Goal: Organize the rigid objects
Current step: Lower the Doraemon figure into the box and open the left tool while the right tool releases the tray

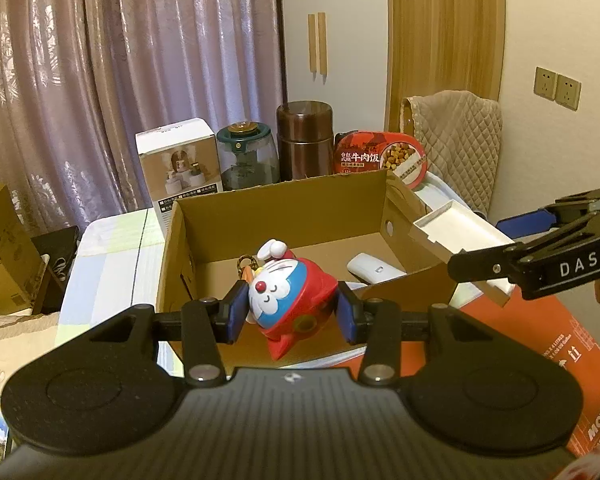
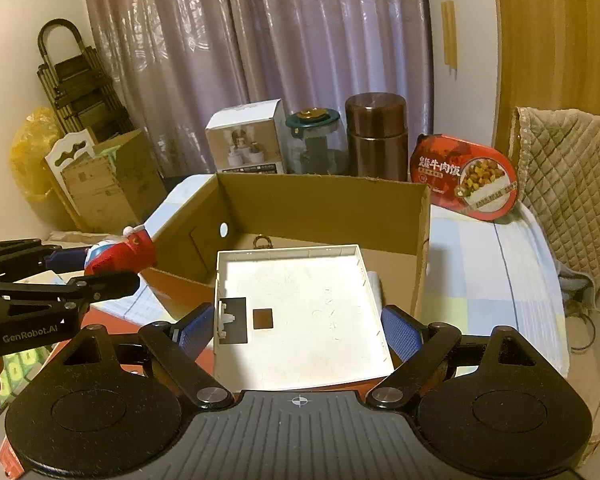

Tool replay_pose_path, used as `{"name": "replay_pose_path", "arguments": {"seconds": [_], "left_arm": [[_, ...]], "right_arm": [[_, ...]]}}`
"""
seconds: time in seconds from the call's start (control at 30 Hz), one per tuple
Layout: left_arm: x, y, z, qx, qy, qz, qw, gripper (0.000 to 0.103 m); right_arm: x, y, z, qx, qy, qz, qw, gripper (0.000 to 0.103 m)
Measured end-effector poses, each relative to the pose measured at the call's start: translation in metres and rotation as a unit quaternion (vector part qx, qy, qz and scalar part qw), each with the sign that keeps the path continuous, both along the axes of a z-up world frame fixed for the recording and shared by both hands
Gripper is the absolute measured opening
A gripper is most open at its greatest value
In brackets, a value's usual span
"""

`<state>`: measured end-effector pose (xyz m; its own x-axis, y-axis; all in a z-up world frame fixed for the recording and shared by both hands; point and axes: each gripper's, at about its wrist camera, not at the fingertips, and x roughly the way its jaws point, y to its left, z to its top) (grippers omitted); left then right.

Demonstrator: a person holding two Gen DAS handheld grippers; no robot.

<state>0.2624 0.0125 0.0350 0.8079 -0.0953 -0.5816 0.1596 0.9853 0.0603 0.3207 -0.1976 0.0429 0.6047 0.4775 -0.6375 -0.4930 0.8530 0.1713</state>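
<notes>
Two grips over cardboard box (image 1: 284,204), left fingers (image 1: 236,312) clamping red-blue cat figurine (image 1: 288,296), right fingers (image 2: 400,332) holding shallow white tray (image 2: 300,312)

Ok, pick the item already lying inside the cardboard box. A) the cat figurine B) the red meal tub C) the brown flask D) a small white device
D: a small white device lies on the floor of the cardboard box, while the cat figurine sits clamped in the left gripper.

Curtain (image 1: 100,80) at back w/ quilted chair cover (image 1: 460,136) & wall sockets (image 1: 556,88) right.
</notes>
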Motion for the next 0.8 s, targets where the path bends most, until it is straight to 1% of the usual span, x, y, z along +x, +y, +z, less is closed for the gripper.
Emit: {"name": "replay_pose_path", "arguments": {"seconds": [0.2, 0.43, 0.63, 0.8], "left_arm": [[0.017, 0.009, -0.003, -0.015, 0.012, 0.0, 0.9998, 0.04], [0.045, 0.022, 0.002, -0.026, 0.016, 0.003, 0.9995, 0.04], [0.079, 0.033, 0.005, -0.037, 0.026, 0.004, 0.999, 0.04], [0.105, 0.037, 0.002, -0.035, 0.035, 0.008, 0.9987, 0.04]], "right_arm": [[0.016, 0.006, -0.002, -0.006, 0.004, -0.002, 1.0, 0.086], [0.038, 0.013, 0.002, -0.011, 0.006, -0.008, 1.0, 0.086], [0.071, 0.017, 0.007, 0.009, 0.028, -0.029, 0.999, 0.086], [0.1, 0.017, 0.008, 0.022, 0.044, -0.051, 0.997, 0.086]]}}
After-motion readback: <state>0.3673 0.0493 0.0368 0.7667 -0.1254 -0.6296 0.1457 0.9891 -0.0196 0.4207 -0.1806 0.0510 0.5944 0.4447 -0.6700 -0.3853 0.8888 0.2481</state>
